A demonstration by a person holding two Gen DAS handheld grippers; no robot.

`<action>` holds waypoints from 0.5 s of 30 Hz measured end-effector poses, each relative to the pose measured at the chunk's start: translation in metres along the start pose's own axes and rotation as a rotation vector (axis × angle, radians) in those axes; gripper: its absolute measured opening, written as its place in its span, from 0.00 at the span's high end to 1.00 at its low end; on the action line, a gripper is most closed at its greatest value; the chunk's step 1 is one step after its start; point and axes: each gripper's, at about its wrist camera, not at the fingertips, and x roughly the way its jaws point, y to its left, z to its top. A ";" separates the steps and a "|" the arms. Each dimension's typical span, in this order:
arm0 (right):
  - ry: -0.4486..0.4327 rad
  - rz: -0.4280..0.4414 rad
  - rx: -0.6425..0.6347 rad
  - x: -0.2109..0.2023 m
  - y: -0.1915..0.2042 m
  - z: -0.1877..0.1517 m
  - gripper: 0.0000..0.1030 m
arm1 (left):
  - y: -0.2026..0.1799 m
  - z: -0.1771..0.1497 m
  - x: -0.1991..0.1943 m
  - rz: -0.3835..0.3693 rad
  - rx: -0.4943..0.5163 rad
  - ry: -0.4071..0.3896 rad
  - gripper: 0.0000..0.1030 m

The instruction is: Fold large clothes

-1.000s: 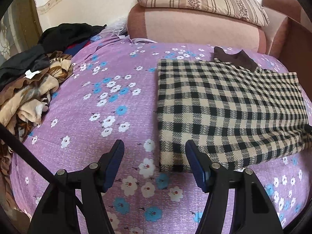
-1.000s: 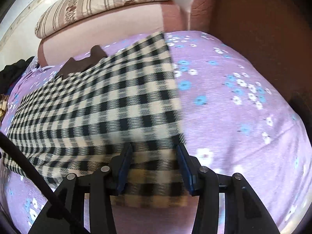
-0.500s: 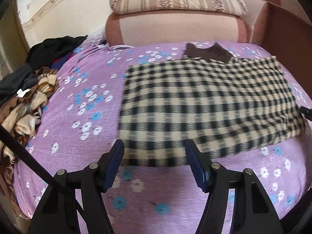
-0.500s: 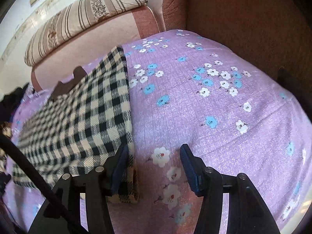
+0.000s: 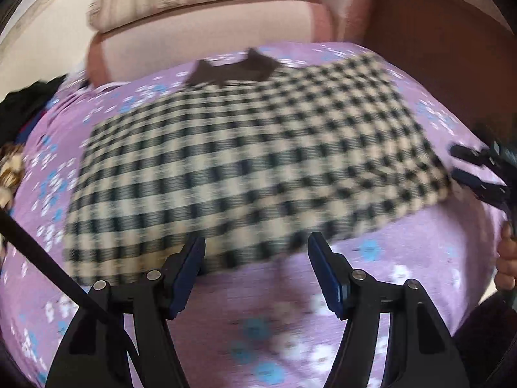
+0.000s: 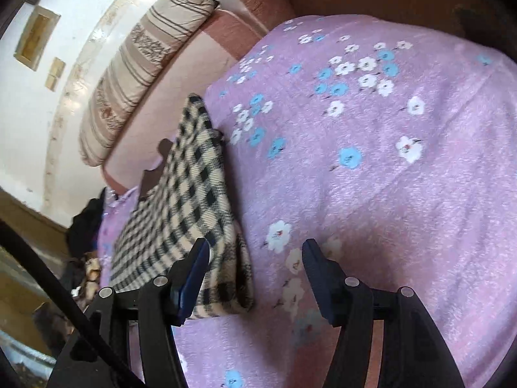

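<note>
The folded checked garment point(image 5: 252, 168) is spread flat in the middle of the floral purple bedspread point(image 6: 371, 168). The left gripper point(image 5: 257, 274) and the right gripper point(image 6: 255, 278) are both held wide apart at its near edge, nothing gripped.

One checked garment point(image 5: 245, 168) lies folded on one purple flowered bedspread point(image 5: 252, 310), and it has one brown collar point(image 5: 232, 71) at its far edge. Two grippers are over the bed: the left gripper point(image 5: 257, 273) and the right gripper point(image 6: 255, 278), each with two blue-padded fingers spread apart. One striped pillow point(image 6: 135, 64) sits on the one pink headboard point(image 5: 200, 42). One heap of other clothes point(image 6: 84, 242) sits at the side (too jumbled to count pieces).
</note>
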 end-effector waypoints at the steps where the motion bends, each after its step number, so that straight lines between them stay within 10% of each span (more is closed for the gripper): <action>1: 0.008 0.027 0.014 0.002 -0.002 0.001 0.37 | -0.010 0.001 0.002 -0.019 0.014 0.001 0.37; 6: 0.110 0.177 0.005 0.040 0.011 0.018 0.37 | -0.034 0.014 0.016 -0.049 0.036 -0.012 0.37; 13: 0.109 0.134 -0.067 0.086 0.047 0.032 0.38 | -0.025 0.031 0.035 -0.051 -0.043 0.034 0.37; 15: 0.105 0.106 -0.060 0.095 0.055 0.035 0.58 | -0.018 0.030 0.025 -0.058 -0.052 0.016 0.37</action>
